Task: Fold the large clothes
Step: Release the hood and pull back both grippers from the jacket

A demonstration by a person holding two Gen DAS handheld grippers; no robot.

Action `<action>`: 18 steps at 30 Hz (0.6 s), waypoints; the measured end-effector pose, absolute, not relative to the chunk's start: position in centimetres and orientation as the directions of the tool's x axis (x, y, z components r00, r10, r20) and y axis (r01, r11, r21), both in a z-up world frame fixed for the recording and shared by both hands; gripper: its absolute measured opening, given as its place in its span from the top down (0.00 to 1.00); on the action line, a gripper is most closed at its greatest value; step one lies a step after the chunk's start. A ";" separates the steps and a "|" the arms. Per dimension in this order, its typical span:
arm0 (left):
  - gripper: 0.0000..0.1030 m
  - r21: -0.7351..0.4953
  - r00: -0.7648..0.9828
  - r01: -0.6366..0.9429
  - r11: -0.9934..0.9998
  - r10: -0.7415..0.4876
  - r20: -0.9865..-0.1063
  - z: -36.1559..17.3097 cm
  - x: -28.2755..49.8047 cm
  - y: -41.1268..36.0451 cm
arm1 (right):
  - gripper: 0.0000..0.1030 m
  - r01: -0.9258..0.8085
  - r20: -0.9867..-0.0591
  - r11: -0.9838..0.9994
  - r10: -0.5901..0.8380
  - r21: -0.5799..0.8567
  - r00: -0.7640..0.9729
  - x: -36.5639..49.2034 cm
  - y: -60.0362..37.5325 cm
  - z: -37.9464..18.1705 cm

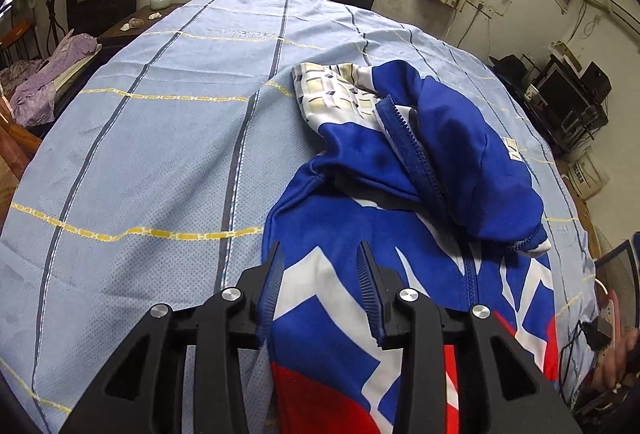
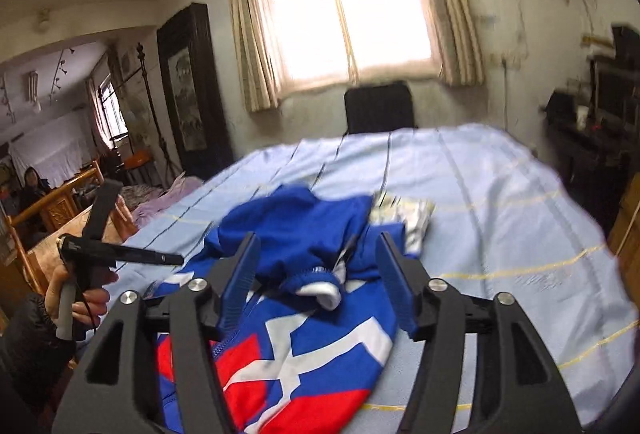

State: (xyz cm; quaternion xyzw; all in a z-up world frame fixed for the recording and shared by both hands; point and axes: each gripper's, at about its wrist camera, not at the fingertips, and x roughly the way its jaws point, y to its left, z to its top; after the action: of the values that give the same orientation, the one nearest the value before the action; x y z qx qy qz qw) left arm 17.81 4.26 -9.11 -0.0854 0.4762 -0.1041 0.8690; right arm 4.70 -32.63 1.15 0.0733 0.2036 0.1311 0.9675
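blue, white and red zip jacket (image 1: pixel 340 218) bunched near desk's right edge on pale blue striped cloth (image 1: pixel 152 162); wide bare cloth leftward. left gripper (image 1: pixel 320 254) and right gripper (image 2: pixel 316 246) open, gripping nothing.

My jacket (image 1: pixel 400 194): smooth synthetic cloth w/ slight sheen, plastic-looking zip. Bedsheet (image 1: pixel 140 154): matt woven cloth, fine dotted texture. My left gripper (image 1: pixel 320 266): matt black plastic, ribbed pads, shiny metal bolts.
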 end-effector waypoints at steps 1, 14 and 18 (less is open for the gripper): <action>0.63 -0.246 0.527 0.096 0.964 -0.259 -0.809 -9.1 17.6 4.5 | 0.38 -0.220 -0.359 0.962 0.266 0.163 0.895 4.0 -32.5 1.9; 0.57 -0.257 0.479 0.114 0.960 -0.280 -0.832 -9.8 20.2 1.9 | 0.24 -0.366 -0.346 0.922 0.387 0.127 0.855 1.7 -29.9 3.4; 0.57 -0.216 0.453 0.116 0.969 -0.245 -0.857 -10.7 21.9 -0.5 | 0.24 -0.404 -0.387 0.909 0.412 0.105 0.825 3.0 -27.3 2.1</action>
State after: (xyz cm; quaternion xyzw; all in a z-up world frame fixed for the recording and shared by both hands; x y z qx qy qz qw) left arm 21.92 -0.51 -10.73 -0.0631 0.5120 -0.1062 0.8501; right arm 2.99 -27.29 2.15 0.0094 0.2047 0.2134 0.9552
